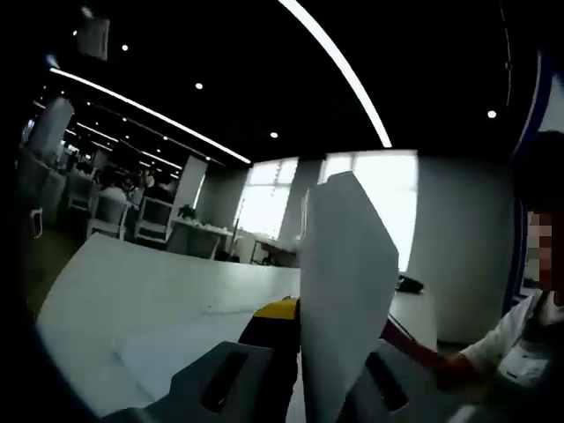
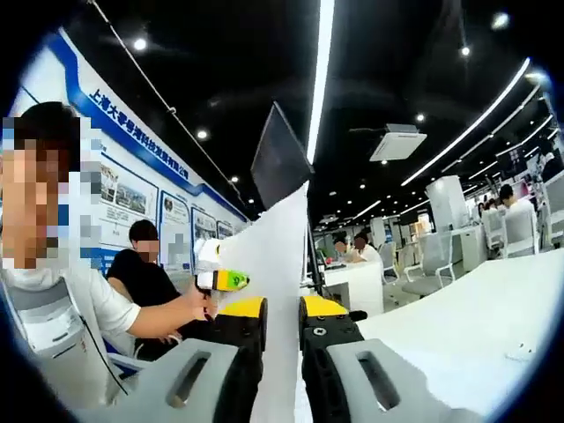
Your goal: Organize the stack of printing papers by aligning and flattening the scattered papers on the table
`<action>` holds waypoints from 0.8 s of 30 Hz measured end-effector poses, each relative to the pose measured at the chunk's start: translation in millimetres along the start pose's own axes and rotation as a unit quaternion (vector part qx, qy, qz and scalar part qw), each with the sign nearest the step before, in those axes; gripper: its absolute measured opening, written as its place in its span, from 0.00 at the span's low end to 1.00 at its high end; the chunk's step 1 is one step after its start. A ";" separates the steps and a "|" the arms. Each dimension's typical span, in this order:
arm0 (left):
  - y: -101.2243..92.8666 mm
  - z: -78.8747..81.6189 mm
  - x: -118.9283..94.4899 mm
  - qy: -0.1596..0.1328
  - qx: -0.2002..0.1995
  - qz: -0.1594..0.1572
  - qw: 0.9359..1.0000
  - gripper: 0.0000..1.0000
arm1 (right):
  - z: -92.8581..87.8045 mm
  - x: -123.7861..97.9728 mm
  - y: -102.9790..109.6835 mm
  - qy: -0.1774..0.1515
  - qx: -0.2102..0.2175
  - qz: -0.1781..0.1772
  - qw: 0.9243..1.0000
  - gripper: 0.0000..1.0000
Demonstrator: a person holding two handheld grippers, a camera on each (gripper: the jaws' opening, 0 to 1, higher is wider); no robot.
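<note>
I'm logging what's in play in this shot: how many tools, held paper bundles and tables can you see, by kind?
Tools: 2, the left tool and the right tool, each shut on the paper.
Held paper stacks: 1, the upright paper stack, also seen at.
Loose sheets lying flat: 1, the sheet.
Tables: 1, the white table.
Total: 5

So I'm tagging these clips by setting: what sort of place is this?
Most likely a large open-plan office: rows of white desks and chairs with people seated, long ceiling light strips, and a ceiling projector.
</note>
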State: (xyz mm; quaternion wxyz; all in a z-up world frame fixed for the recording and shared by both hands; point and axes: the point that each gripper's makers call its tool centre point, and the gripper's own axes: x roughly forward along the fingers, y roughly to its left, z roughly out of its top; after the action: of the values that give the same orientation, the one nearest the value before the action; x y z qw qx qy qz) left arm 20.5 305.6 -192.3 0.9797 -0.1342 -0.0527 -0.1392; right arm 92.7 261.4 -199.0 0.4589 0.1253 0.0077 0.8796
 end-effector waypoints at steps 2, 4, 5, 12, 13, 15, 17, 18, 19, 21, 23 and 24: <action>1.9 -7.0 -4.2 0.010 0.017 0.009 1.000 0.06 | 3.3 -3.3 -9.4 0.010 -0.018 -0.032 0.999 0.14; 3.8 -9.6 -8.2 0.013 0.029 0.017 0.999 0.06 | 6.3 -4.8 -10.7 0.012 -0.025 -0.046 0.999 0.14; 4.8 -10.3 -10.2 0.014 0.030 0.018 0.999 0.06 | 8.8 -5.4 -10.3 0.010 -0.029 -0.052 0.998 0.14; 16.1 -14.9 -26.5 0.016 0.040 0.038 0.998 0.06 | 28.1 -16.7 -28.1 0.002 -0.037 -0.128 0.991 0.17; 17.0 -15.6 -27.9 0.015 0.040 0.040 0.998 0.06 | 30.4 -18.5 -32.0 0.003 -0.037 -0.139 0.990 0.19; 23.4 -16.6 -32.3 0.015 0.037 0.046 0.998 0.06 | 34.0 -21.1 -37.2 0.003 -0.039 -0.153 0.987 0.23; 30.0 -18.2 -36.5 0.013 0.032 0.054 0.998 0.06 | 37.5 -23.9 -42.7 -0.001 -0.038 -0.164 0.986 0.29; 33.3 -19.0 -38.7 0.013 0.029 0.059 0.998 0.06 | 39.2 -25.3 -45.4 -0.003 -0.038 -0.170 0.985 0.30; 36.6 -19.8 -40.8 0.012 0.027 0.063 0.998 0.06 | 41.0 -26.7 -48.2 -0.005 -0.038 -0.175 0.984 0.32; 45.1 -17.1 -46.1 0.007 0.024 0.074 0.997 0.06 | 47.8 -29.6 -55.4 -0.021 -0.045 -0.192 0.980 0.41; 56.1 -14.4 -52.4 0.004 0.026 0.092 0.995 0.06 | 53.0 -32.9 -62.3 -0.034 -0.045 -0.208 0.977 0.50; 67.4 -14.1 -58.1 0.010 0.035 0.112 0.993 0.06 | 54.1 -33.8 -63.7 -0.038 -0.044 -0.209 0.976 0.53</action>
State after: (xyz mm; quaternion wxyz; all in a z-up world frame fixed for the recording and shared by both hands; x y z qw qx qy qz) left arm -14.7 379.0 -230.8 0.9937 -0.1038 -0.0320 -0.0279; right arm 174.8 265.4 -162.0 0.6380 0.1340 -0.0229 0.7580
